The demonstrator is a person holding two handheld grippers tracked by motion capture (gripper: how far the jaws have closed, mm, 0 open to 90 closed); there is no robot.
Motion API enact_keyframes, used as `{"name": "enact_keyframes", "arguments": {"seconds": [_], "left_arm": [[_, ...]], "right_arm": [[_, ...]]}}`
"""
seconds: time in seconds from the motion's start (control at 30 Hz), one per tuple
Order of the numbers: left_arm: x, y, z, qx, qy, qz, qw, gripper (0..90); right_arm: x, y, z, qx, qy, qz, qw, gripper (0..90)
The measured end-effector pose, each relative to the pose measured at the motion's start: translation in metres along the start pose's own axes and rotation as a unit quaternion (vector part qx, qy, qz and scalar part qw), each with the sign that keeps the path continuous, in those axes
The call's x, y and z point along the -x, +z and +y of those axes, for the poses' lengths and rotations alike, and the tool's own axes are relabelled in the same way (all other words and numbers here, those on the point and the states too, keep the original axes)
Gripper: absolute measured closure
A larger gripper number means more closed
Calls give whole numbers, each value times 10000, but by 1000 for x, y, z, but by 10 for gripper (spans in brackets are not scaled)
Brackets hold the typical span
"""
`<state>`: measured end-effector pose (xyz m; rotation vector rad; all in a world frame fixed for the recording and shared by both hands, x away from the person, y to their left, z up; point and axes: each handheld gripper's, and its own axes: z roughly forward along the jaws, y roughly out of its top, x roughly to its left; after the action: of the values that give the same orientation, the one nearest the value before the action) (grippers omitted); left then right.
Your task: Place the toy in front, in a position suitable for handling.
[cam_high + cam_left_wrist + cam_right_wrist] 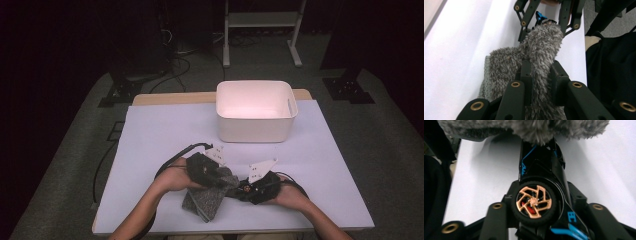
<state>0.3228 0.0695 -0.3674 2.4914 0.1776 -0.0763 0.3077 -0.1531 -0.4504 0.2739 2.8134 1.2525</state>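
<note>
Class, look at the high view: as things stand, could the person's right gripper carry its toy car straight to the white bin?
Probably yes. The right gripper is shut on the toy car, and bare table lies between it and the white bin; only the grey fuzzy cloth touches the car's nose.

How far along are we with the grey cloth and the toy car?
Done: both things are gripped. The left tool is shut on the fuzzy grey cloth, and the right tool clamps the black toy car. In hand: cloth and car meet, as if wiping. Left: the white bin seems empty.
</note>
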Motion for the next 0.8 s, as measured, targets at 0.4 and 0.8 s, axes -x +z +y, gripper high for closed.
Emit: {"name": "enact_keyframes", "arguments": {"seconds": [0.4, 0.8], "left_arm": [[1, 3, -4, 72, -53, -127, 9999, 775], [9, 24, 32, -130, 325, -277, 9990, 814]], "right_arm": [[-3, -28, -24, 271, 175, -103, 9994, 566], [-7, -25, -26, 418, 79, -237, 9988, 571]]}}
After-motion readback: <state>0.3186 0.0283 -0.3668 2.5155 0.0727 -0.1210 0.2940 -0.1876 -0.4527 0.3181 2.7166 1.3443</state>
